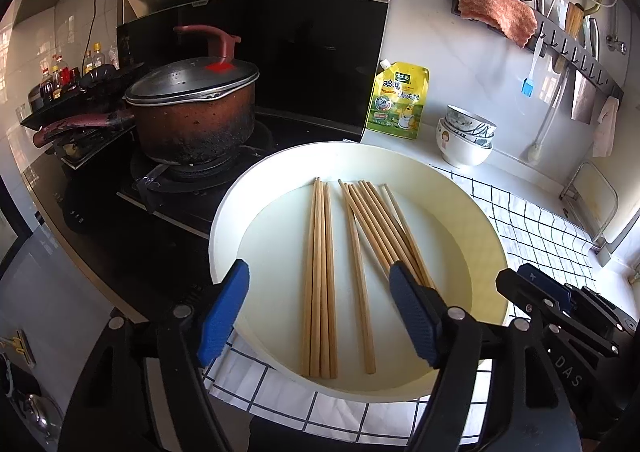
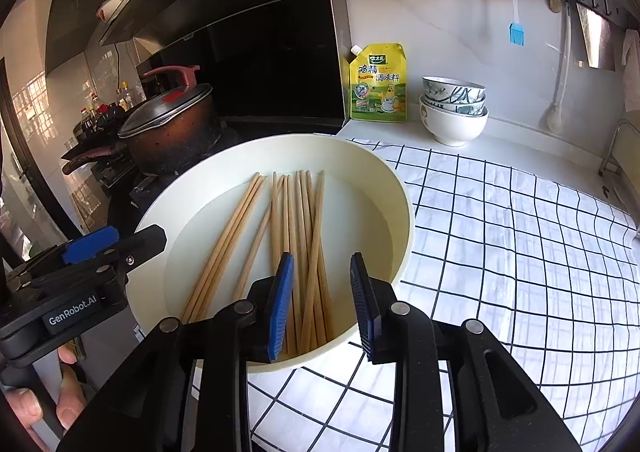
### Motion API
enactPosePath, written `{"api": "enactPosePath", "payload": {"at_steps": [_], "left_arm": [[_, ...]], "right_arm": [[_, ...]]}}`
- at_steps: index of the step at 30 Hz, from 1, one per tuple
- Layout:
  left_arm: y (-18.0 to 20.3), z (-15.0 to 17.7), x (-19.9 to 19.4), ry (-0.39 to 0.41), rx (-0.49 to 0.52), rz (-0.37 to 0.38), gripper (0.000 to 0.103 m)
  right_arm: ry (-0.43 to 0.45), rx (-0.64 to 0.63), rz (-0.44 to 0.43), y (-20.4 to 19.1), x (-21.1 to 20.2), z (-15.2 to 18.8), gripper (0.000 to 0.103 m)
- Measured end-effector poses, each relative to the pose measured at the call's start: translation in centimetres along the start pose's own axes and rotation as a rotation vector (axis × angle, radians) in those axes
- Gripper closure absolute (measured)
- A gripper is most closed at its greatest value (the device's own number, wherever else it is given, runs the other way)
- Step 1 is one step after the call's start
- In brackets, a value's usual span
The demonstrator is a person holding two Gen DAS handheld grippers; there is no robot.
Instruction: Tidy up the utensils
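in the left wrist view the left gripper [image 1: 318, 318] hangs over the near rim of a round cream-white shallow tray [image 1: 224, 212], its blue-padded jaws spread wide and pinching nothing. the wooden chopsticks [image 1: 320, 276] lie flat on the tray floor ahead of it: a tight straight bundle between the jaws, and a looser fanned bunch running toward the right pad. bare tray floor lies open on both sides of the bundle. beyond the tray's far-left edge stands a scorched brown pot with a metal lid [image 1: 192, 112]; the right gripper [image 1: 552, 292] sits just right of the tray rim. in the right wrist view the right gripper [image 2: 322, 302] is over the near rim, jaws parted narrowly with the fanned bunch's ends showing between them, pads not touching any stick. to its right the white black-grid cloth [image 2: 520, 236] is open room.
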State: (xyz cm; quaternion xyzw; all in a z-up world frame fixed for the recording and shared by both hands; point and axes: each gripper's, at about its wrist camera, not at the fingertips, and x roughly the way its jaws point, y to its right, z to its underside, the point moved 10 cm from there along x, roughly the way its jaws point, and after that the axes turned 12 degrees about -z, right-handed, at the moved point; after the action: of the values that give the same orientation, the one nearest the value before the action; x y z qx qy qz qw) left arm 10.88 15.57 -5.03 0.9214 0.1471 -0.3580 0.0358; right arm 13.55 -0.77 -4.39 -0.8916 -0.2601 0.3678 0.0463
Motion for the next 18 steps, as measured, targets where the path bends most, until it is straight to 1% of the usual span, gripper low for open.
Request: {"api": "enactPosePath", "payload": {"at_steps": [5, 7, 9, 11, 13, 16, 18], "left_arm": [[-0.20, -0.03, -0.31, 0.007, -0.003, -0.003, 0.022], [-0.30, -0.06, -0.47, 0.010, -0.006, -0.004, 0.020], [-0.46, -0.11, -0.55, 0.014, -0.007, -0.009, 0.014], [-0.61, -0.14, -0.56, 0.013, -0.007, -0.011, 0.010], [-0.68, -0.11, -0.57, 0.011, -0.007, -0.014, 0.010], [-0.78, -0.06, -0.54, 0.007, 0.001, -0.025, 0.009], [-0.81, -0.02, -0.57, 0.006, 0.003, -0.026, 0.008]], "right_arm": [[0.006, -0.006, 0.008, -0.14, -0.25, -0.04, 0.068], [0.008, -0.008, 0.009, -0.18, -0.31, -0.06, 0.063], [0.012, -0.008, 0.009, -0.20, -0.38, -0.06, 0.059], [0.011, -0.008, 0.011, -0.17, -0.43, 0.03, 0.058], [0.011, -0.007, 0.013, -0.11, -0.49, 0.08, 0.058], [0.012, -0.005, 0.014, -0.09, -0.61, 0.11, 0.053], [0.014, -0.005, 0.016, -0.07, -0.73, 0.16, 0.052]]}}
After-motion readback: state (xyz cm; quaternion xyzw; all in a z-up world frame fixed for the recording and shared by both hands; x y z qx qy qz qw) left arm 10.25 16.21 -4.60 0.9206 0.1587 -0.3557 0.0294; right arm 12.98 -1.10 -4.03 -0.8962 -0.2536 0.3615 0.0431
